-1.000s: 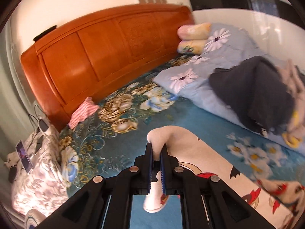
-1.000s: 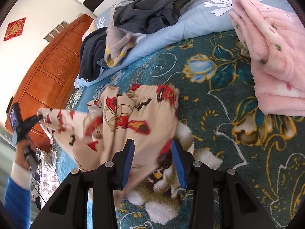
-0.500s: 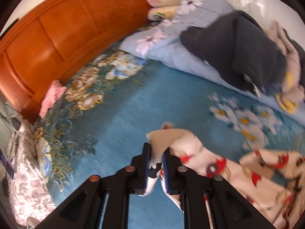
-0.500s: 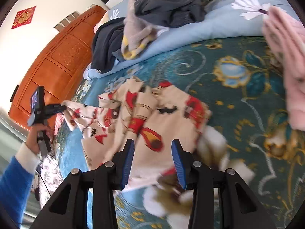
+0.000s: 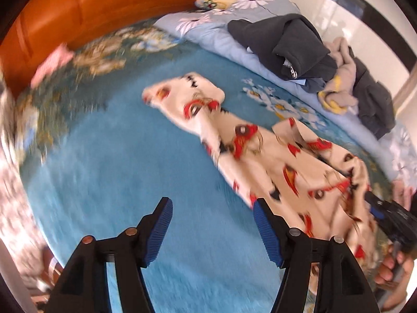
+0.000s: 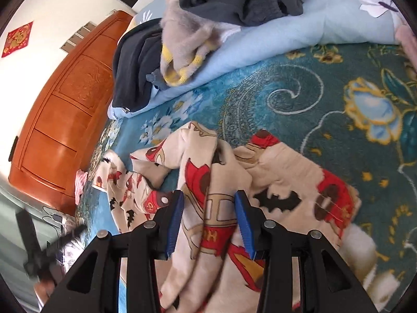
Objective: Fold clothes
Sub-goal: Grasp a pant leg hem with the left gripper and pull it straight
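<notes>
Cream fleece pajama pants [image 5: 263,151] with red cartoon prints lie stretched out on the blue floral bedspread [image 5: 130,172]. My left gripper [image 5: 212,229] is open and empty, above the bedspread just left of the pants. In the right wrist view the same pants [image 6: 281,182] lie rumpled. My right gripper [image 6: 208,221] stands with its jaws apart around a fold of the waist end; the blue pads do not press the cloth. My right gripper also shows at the left wrist view's right edge [image 5: 385,211].
A light blue flowered quilt [image 5: 221,34] lies along the far side, with a dark jacket [image 5: 284,39] and grey and yellow clothes [image 6: 187,44] heaped on it. An orange wooden headboard [image 6: 60,120] stands at the bed's end. A pink checked cloth [image 5: 52,62] lies near it.
My left gripper has opened and let go of the pant leg, which now lies flat on the bedspread. My right gripper has lowered with the waist end onto the bed.
</notes>
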Available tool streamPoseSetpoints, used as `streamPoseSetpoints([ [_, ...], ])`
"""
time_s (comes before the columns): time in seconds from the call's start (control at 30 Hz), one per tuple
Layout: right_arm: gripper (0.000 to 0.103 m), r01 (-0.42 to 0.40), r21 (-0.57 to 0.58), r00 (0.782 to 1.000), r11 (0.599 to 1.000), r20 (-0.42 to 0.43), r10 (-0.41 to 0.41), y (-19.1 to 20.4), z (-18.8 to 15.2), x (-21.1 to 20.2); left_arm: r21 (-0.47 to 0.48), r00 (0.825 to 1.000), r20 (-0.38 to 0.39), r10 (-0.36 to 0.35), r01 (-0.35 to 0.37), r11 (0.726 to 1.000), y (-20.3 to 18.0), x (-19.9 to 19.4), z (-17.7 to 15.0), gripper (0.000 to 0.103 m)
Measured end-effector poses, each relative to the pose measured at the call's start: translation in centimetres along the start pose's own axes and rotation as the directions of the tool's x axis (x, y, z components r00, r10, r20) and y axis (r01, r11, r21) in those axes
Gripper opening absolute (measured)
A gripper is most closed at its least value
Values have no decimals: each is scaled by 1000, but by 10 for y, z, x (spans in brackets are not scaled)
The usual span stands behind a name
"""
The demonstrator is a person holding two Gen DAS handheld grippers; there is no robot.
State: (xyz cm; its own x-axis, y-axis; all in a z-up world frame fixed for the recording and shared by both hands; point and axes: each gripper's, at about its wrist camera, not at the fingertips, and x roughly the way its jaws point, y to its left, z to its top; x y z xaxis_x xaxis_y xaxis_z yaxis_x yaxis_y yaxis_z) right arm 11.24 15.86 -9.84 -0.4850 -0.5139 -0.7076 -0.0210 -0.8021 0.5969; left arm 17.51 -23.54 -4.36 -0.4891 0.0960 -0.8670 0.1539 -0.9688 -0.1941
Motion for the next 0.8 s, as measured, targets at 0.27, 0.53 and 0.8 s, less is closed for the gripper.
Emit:
streamPoseSetpoints([
  [0.27,7,-176,-137,983,975,19,180,48,-18,-27,-124,993,9,-116,116,985,17,-25,-27,68],
  [0.53,7,-422,-441,905,792,-152,398,109,-101,-68,-87,981,-6,-193,192,978,-7,-36,-36,68],
  [0.8,8,-396,-500,912,770,-309,269,110,-158,-40,28,977,-89,-193,196,980,-64,-16,-42,68],
])
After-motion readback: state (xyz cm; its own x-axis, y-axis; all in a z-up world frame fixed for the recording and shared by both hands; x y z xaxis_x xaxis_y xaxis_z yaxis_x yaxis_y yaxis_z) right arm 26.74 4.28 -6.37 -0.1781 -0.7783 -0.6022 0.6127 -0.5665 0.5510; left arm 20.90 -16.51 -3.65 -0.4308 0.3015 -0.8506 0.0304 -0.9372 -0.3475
